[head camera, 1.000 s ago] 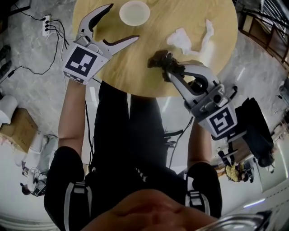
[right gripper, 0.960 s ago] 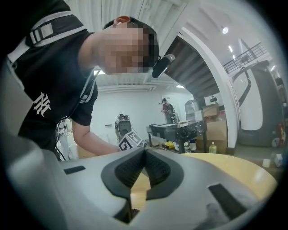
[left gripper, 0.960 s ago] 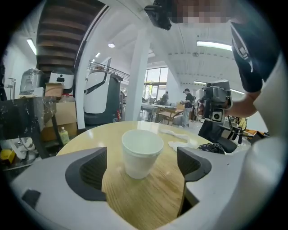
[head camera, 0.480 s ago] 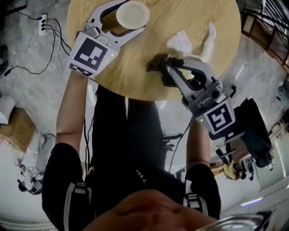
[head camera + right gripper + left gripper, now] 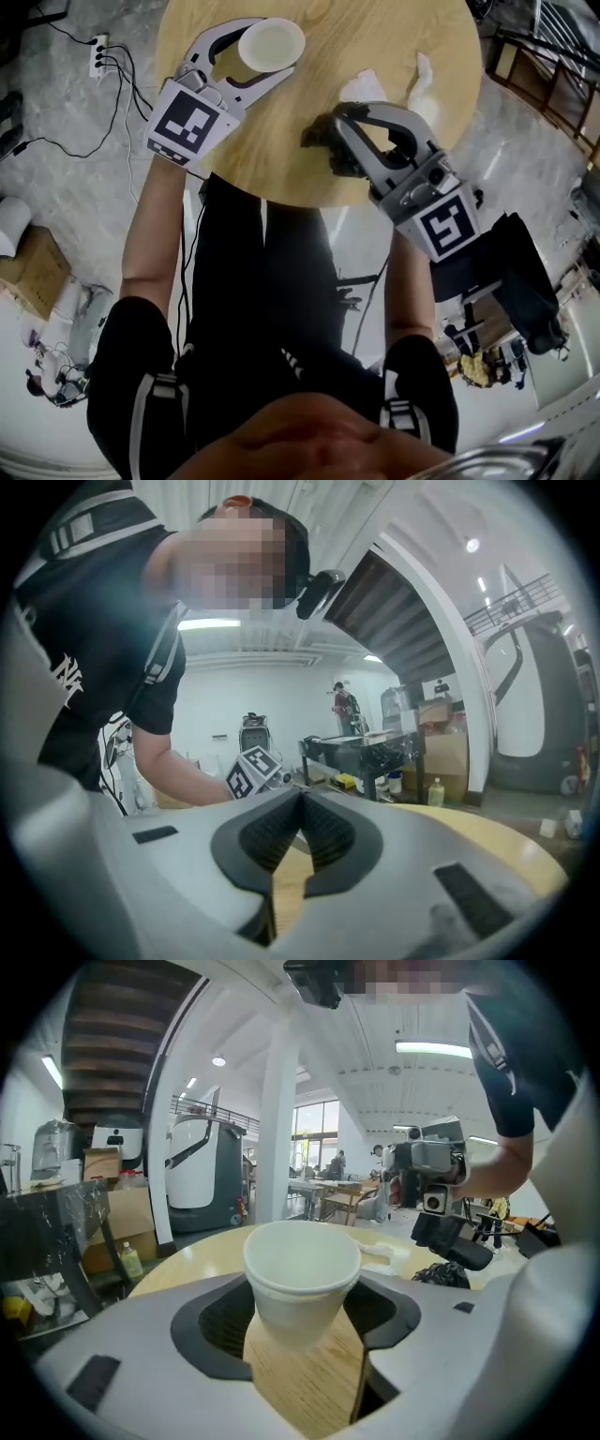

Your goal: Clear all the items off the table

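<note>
A white paper cup (image 5: 272, 42) stands near the far left edge of the round wooden table (image 5: 281, 141). My left gripper (image 5: 274, 47) has its jaws on either side of it. They have just been closing, and in the left gripper view the pads meet the cup (image 5: 302, 1260) under its rim. My right gripper (image 5: 336, 120) is shut over a dark crumpled thing (image 5: 317, 134) on the table. Nothing shows between its pads (image 5: 281, 836). Crumpled white tissues (image 5: 361, 86) lie beyond it.
A second white tissue (image 5: 422, 80) lies at the table's far right. On the floor are a power strip with cables (image 5: 97, 52) at left, a cardboard box (image 5: 37, 267) and a black chair (image 5: 525, 272) at right. The person's legs stand against the near table edge.
My left gripper went forward from beside the cup to around it, and its jaws narrowed onto the cup. The right gripper stayed over the dark thing.
</note>
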Tool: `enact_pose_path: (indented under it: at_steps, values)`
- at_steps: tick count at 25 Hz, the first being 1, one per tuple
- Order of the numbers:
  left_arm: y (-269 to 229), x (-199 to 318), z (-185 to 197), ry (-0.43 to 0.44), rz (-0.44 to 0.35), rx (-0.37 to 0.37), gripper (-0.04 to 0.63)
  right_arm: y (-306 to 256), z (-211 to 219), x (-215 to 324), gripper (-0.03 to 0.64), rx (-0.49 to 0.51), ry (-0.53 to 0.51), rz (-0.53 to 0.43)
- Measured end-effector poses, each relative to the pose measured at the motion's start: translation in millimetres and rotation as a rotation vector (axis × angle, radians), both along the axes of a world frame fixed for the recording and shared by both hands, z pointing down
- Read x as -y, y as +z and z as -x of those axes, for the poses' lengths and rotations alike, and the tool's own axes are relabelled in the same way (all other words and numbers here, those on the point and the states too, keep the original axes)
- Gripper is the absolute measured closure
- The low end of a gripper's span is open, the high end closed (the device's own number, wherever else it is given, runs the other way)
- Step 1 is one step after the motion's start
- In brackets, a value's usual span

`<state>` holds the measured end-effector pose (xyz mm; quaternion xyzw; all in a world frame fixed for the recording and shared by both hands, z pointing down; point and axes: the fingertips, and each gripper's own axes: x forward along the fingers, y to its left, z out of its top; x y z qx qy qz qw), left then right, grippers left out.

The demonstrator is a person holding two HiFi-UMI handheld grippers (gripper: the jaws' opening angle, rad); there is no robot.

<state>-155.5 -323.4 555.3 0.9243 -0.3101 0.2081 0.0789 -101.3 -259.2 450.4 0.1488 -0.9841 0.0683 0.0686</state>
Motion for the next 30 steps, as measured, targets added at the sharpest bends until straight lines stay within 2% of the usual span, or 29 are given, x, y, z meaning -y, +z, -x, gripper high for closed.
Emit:
enact_pose_path:
  at_steps: [4,8,11,16,20,24,30]
  values:
    - [-44.1,-16.8,7.0,-0.013,0.029,-0.005,0.294,-42.5,-1.6,-11.4,0.614,0.026,-0.006,-0.015]
    - [-90.1,5.9,35.1,-0.055,0.058,0.011,0.296,-85.1,8.1,22.9,0.614,0.032,0.019,-0.041]
    - [-138.5,19.9,63.3,-0.103,0.047,-0.032,0.296,-121.8,23.7,43.9,0.614,0.062,0.034,-0.064]
    - [-190.3,43.8,132.0,-0.134,0.004,-0.066,0.299,-170.5,83.9,73.7,0.614,0.075,0.029,-0.122]
    - [-210.7,89.9,192.4,-0.123,-0.013,-0.096,0.301,-189.2,141.8,111.9,0.614,0.052,0.035,-0.151]
    - [-218.7,146.3,242.6,-0.097,-0.025,-0.12,0.301,-189.2,192.6,156.4,0.614,0.05,0.076,-0.139]
    - [-205.5,222.7,303.1,-0.07,-0.028,-0.12,0.303,-173.2,256.9,198.0,0.614,0.053,0.107,-0.1]
